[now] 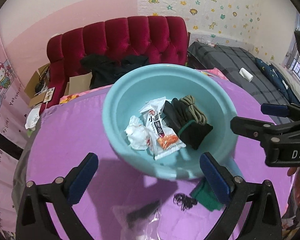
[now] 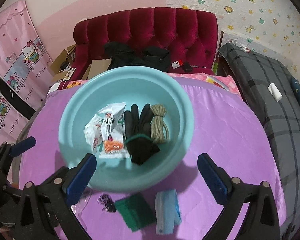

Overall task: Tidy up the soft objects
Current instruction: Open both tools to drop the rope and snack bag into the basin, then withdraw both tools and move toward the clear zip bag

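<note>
Teal basin (image 2: 74, 108) on your purple cloth (image 2: 230, 132) holds four things: one tissue wad (image 2: 90, 131), one snack packet (image 2: 112, 136), one black glove (image 2: 138, 134) with fingers pointing far, and one rope coil (image 2: 159, 124) lying near-to-far. Near the basin lie one green cloth (image 2: 134, 210) and one blue mask (image 2: 167, 210). Your left claw (image 1: 150, 178) and right claw (image 2: 147, 178) gape wide, holding nothing.

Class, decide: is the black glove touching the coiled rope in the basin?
Touching. The right wrist view shows the black glove pressed against the coiled rope, no gap.
</note>
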